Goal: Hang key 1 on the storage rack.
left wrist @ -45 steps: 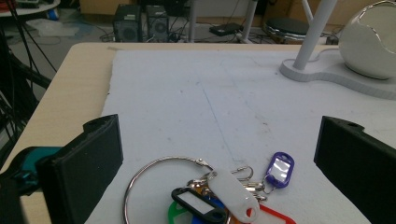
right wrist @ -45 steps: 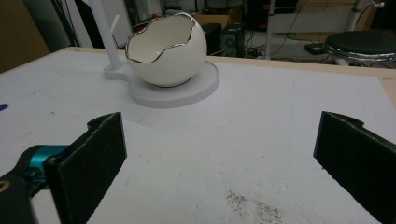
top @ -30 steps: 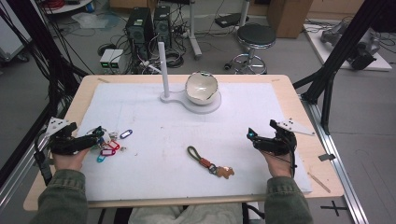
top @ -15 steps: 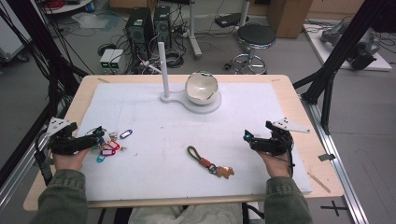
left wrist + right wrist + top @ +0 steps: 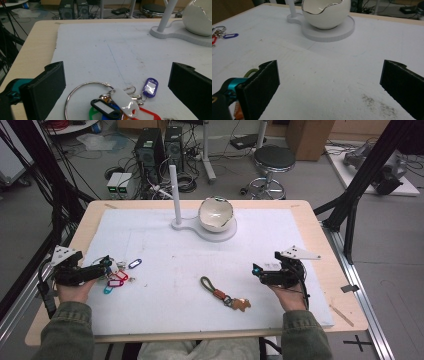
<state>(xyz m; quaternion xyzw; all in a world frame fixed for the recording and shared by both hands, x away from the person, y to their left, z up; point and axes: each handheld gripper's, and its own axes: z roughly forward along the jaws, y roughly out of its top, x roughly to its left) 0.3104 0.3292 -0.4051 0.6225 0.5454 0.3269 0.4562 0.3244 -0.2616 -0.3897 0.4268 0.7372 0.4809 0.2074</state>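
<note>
Here the left gripper, jaws wide apart, sits right at the bunch of keys tags on the desk's white mat. Light, loose, jangly; the metal ring looks the best place to pinch. Right gripper, jaws also apart, hovers beside the strap keychain, soft and floppy. The egg-shaped bowl on its stand looks empty and fragile.

A pale wooden bench carries a white mat that covers most of its top. At the mat's far edge stands a white stand with an upright post and an egg-shaped bowl. Nearer than the stand, a bunch of coloured key tags lies to its left and a corded keychain almost straight in front of it.
</note>
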